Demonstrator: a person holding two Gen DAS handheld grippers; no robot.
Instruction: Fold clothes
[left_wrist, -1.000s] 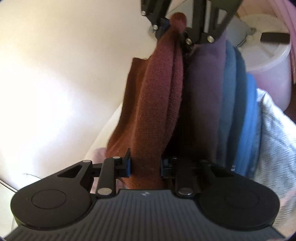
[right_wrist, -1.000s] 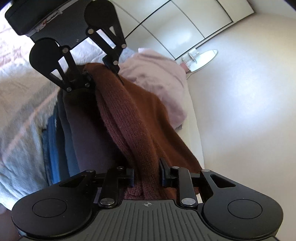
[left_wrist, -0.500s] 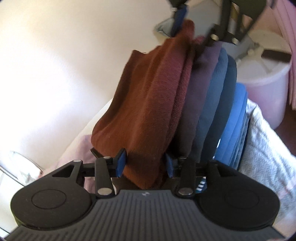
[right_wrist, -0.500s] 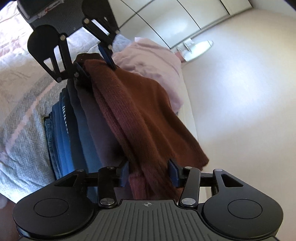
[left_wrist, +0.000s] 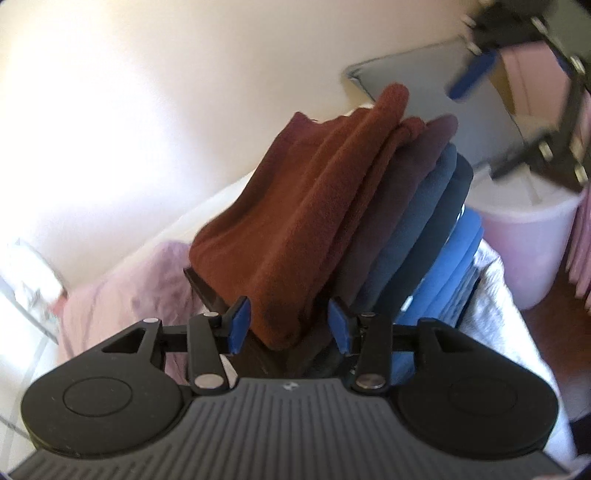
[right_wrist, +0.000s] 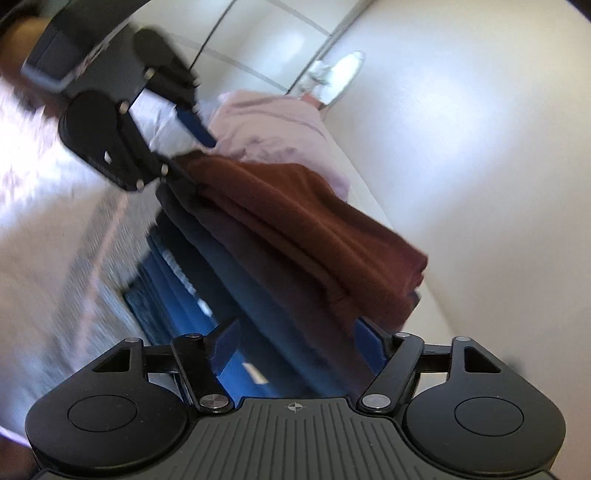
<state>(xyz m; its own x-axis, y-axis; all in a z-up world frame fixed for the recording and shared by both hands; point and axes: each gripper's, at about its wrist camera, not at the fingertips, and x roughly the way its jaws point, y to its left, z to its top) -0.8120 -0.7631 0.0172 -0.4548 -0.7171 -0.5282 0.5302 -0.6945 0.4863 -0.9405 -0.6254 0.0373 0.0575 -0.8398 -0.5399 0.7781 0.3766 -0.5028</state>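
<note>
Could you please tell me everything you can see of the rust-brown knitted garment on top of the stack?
The rust-brown knitted garment is folded into a long, thick bundle of fuzzy, wool-like knit. It lies on top of a stack of folded clothes, directly on a dark purple piece, with blue ones below. One end sits between the opening jaws of the left gripper, whose pads stand clear of it. The right gripper, also opening, has let go of the other end.

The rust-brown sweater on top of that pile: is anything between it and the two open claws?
Nothing visible. The rust-brown sweater tops the folded stack. Its near end sits between the left gripper's opening jaws, unpinched; the right gripper's jaws are opening too, clear of it.
</note>
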